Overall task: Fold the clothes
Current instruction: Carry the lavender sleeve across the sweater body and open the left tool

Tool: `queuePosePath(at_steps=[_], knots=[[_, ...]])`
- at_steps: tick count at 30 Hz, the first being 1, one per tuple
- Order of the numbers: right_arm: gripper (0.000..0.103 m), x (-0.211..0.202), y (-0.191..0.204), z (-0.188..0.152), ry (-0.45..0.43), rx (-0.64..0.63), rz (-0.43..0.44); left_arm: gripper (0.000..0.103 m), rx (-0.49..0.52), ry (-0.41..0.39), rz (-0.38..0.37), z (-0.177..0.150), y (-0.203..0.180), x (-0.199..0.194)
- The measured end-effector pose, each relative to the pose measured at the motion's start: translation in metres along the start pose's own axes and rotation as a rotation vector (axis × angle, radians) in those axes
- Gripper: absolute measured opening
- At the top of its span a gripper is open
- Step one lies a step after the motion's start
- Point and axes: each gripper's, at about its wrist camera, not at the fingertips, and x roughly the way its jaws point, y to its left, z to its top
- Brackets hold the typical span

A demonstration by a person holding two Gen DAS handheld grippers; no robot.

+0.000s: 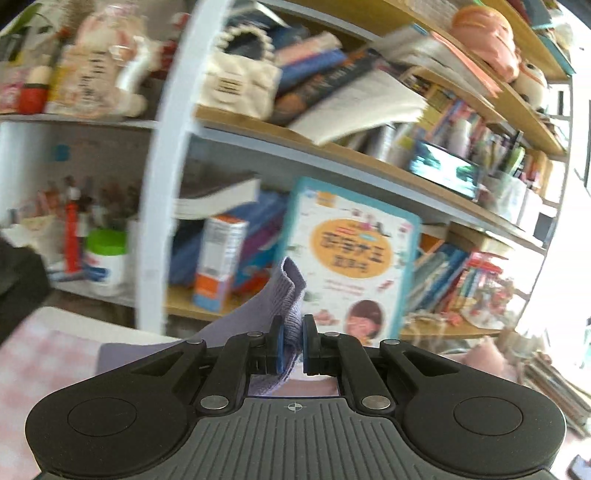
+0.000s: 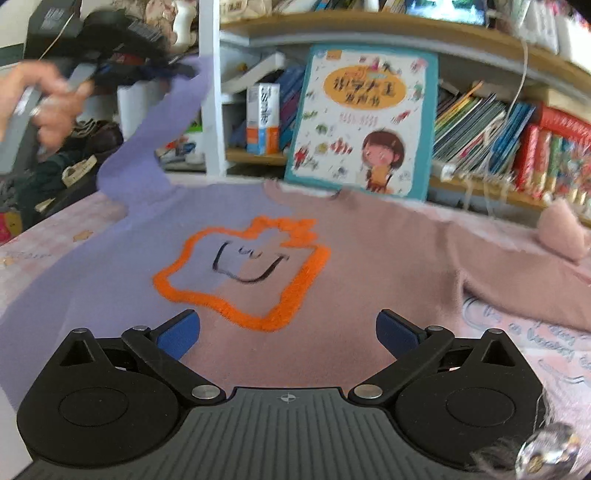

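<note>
A half purple, half pink sweater [image 2: 332, 258] with an orange-outlined smiley patch [image 2: 243, 273] lies flat on the table. In the left wrist view my left gripper [image 1: 291, 345] is shut on the ribbed cuff of the purple sleeve [image 1: 286, 291], lifted in the air in front of the shelves. The right wrist view shows that same purple sleeve [image 2: 147, 136] stretched up and left to the left gripper [image 2: 177, 70], held by a hand [image 2: 40, 99]. My right gripper [image 2: 288, 332] hovers open over the sweater's lower front, nothing between its blue pads [image 2: 177, 334]. The pink sleeve [image 2: 528, 280] lies out to the right.
A bookshelf [image 2: 369, 26] stands right behind the table, with a picture book [image 2: 362, 122] leaning against it and rows of books [image 2: 498, 136] to the right. A pink checked cloth [image 1: 44, 369] covers the table. Dark clutter [image 2: 74, 155] sits at the left.
</note>
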Motion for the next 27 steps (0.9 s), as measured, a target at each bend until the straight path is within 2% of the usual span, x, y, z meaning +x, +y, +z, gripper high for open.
queuePosePath(at_steps=[4, 14, 23, 25, 27], knots=[[0.102, 0.009, -0.003, -0.001, 0.06, 0.02, -0.002, 0.008, 0.014, 0.026, -0.054, 0.001, -0.028, 0.022], [0.102, 0.008, -0.012, -0.003, 0.061, 0.07, 0.017, 0.008, 0.002, 0.141, -0.163, -0.025, -0.077, 0.078], [0.102, 0.009, -0.013, -0.003, 0.07, 0.075, 0.023, 0.009, 0.028, 0.252, -0.171, -0.071, -0.103, 0.112], [0.102, 0.009, -0.013, -0.003, 0.071, 0.077, 0.024, 0.013, 0.031, 0.27, -0.173, -0.076, -0.105, 0.115], [0.102, 0.009, -0.013, -0.003, 0.073, 0.078, 0.025, 0.03, 0.039, 0.276, -0.184, -0.077, -0.107, 0.115]])
